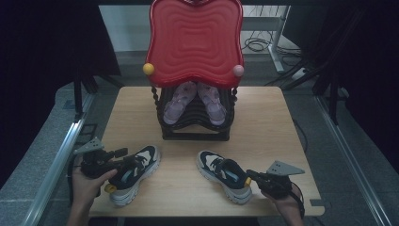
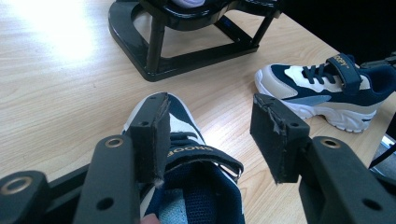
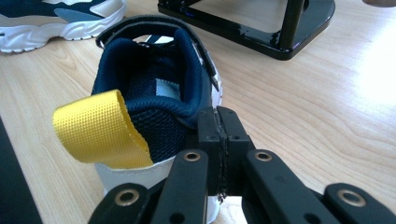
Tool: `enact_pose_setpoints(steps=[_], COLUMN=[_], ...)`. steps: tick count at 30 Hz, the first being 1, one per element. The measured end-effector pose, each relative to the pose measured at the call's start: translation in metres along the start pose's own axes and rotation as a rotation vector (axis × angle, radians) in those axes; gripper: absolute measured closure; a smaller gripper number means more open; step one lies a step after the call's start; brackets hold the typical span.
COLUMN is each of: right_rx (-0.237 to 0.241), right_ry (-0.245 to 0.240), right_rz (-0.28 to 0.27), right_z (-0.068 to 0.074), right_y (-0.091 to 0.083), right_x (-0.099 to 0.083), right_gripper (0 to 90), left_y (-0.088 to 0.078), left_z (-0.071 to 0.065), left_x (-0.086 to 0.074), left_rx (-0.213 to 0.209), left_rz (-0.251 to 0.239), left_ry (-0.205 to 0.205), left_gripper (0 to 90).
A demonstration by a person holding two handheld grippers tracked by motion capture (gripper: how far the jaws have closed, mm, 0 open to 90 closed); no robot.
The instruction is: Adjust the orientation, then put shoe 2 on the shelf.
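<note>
On the table's left, left gripper [image 1: 123, 157] has jaws apart astride the left sneaker [image 1: 134, 173], unclamped. Right sneaker [image 1: 224, 175] lies beside; right gripper [image 1: 248, 175] jaws are together at its heel collar. Pickup step, likely; next: left must close, then lift toward rack [image 1: 195, 129].

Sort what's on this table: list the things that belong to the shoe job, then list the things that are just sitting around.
In the job:
- left sneaker, under the open left gripper
- right sneaker, with the shut right gripper at its heel collar
- black shoe rack

Just there:
- purple sandals on the rack
- red tray top
- cables on the floor
</note>
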State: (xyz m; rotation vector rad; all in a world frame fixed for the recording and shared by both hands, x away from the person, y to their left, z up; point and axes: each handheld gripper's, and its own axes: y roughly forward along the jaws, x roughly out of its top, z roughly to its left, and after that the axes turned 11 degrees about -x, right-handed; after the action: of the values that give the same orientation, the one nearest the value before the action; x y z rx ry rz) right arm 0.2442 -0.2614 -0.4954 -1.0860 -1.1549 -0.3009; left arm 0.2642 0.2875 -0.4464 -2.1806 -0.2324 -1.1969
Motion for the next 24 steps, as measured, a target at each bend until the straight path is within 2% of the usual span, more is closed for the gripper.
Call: enact_pose_setpoints(steps=[12, 13, 14, 15, 16, 17, 20, 24], right_rx=[-0.022, -0.018, -0.007, -0.007, 0.004, 0.004, 0.029, 0.043], right_ry=[0.023, 0.028, 0.036, 0.036, 0.055, 0.055, 0.092, 0.106], right_rz=[-0.044, -0.048, -0.059, -0.059, -0.074, -0.074, -0.086, -0.089], right_z=[-0.006, -0.006, -0.006, -0.006, -0.005, -0.005, -0.005, -0.004], right_y=[-0.003, -0.003, -0.002, -0.002, 0.000, 0.000, 0.005, 0.008], right_x=[0.008, 0.009, 0.012, 0.012, 0.014, 0.014, 0.018, 0.022], right_gripper=[85.5, 83.4, 77.0, 77.0, 70.1, 70.1, 61.4, 57.1], left_y=[-0.001, -0.002, -0.002, -0.002, -0.003, -0.003, -0.007, -0.013], left_z=[0.001, 0.001, 0.001, 0.002, 0.002, 0.002, 0.002, 0.001], left_x=[0.000, 0.000, 0.000, 0.000, -0.001, -0.001, -0.002, -0.002], left_rx=[0.005, 0.006, 0.008, 0.008, 0.009, 0.009, 0.014, 0.020], left_rz=[-0.002, -0.003, -0.004, -0.005, -0.007, -0.007, -0.010, -0.022], left_ry=[0.000, -0.001, -0.001, 0.000, -0.006, -0.006, -0.005, -0.006], left_gripper=[47.9, 47.9, 47.9, 47.9, 47.9, 47.9, 47.9, 47.8])
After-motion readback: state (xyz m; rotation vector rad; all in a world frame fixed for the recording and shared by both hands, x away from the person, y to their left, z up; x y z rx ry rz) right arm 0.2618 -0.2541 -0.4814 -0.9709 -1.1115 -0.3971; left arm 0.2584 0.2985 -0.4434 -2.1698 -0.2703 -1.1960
